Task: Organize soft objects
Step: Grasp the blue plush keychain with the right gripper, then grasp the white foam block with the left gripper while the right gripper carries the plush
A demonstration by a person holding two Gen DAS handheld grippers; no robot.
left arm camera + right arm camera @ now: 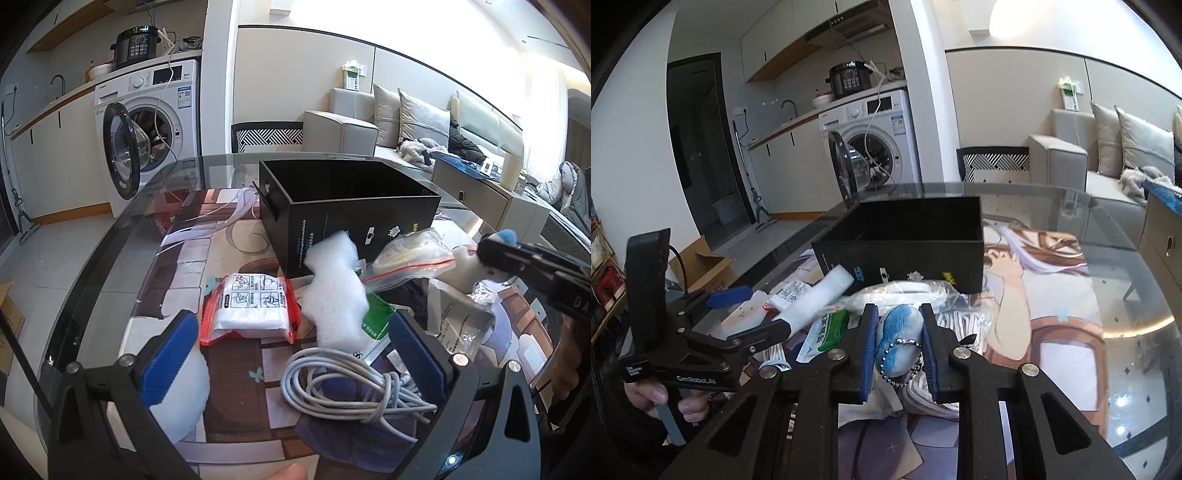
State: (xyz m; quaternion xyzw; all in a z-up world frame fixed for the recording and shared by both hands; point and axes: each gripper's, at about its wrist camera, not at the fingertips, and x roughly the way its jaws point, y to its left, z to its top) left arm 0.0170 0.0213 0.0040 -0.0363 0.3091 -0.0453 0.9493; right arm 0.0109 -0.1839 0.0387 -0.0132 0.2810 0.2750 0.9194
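Note:
A black open box [351,206] stands at the middle of the glass table; it also shows in the right wrist view [905,240]. My right gripper [899,332] is shut on a blue-and-white plush keychain [899,339] with a ball chain, held just in front of the box; it also shows in the left wrist view [495,254]. My left gripper [291,339] is open over a white foam piece [332,295], a red-edged packet [251,306] and a coiled white cable [351,384]. A white soft pad [184,398] lies under its left finger.
A zip bag with a red seal [410,258], a green packet [376,317] and paper leaflets [461,325] lie before the box. The table edge [110,258] curves at left. A washing machine [147,122] and a sofa [388,125] stand beyond.

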